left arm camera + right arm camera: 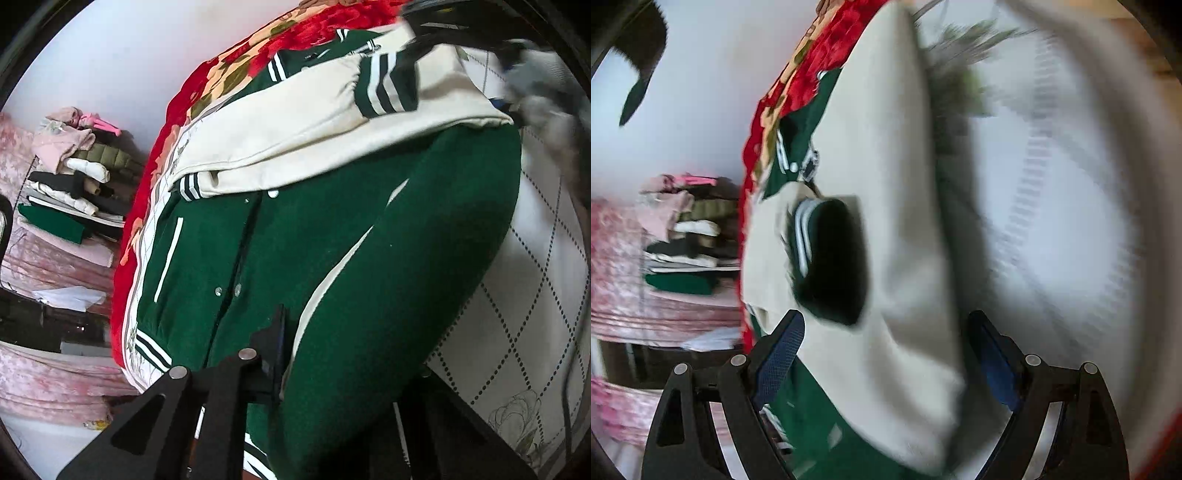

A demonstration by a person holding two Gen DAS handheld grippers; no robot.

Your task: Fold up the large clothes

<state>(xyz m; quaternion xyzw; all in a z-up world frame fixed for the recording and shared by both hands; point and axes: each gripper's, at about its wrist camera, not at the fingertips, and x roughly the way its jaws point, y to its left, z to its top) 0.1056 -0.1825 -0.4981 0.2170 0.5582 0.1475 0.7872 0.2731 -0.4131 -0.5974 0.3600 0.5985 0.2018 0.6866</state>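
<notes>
Both cream sleeves [295, 122] lie across the jacket [229, 251]; body folds remain. Your left hand-held gripper [284, 369] pinches its green side; the right hand-held gripper [886, 354] gapes empty.

The left gripper [280, 369] had matte black linkage arms with triangular cut-outs and round silver pivot pins. The right gripper [886, 354] showed the same black arms and silver pins, and its fingers [781, 356] wore dark blue textured pads.

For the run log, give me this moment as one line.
left gripper: shut on jacket | right gripper: open, sleeve between fingers | fold: unfinished
</notes>
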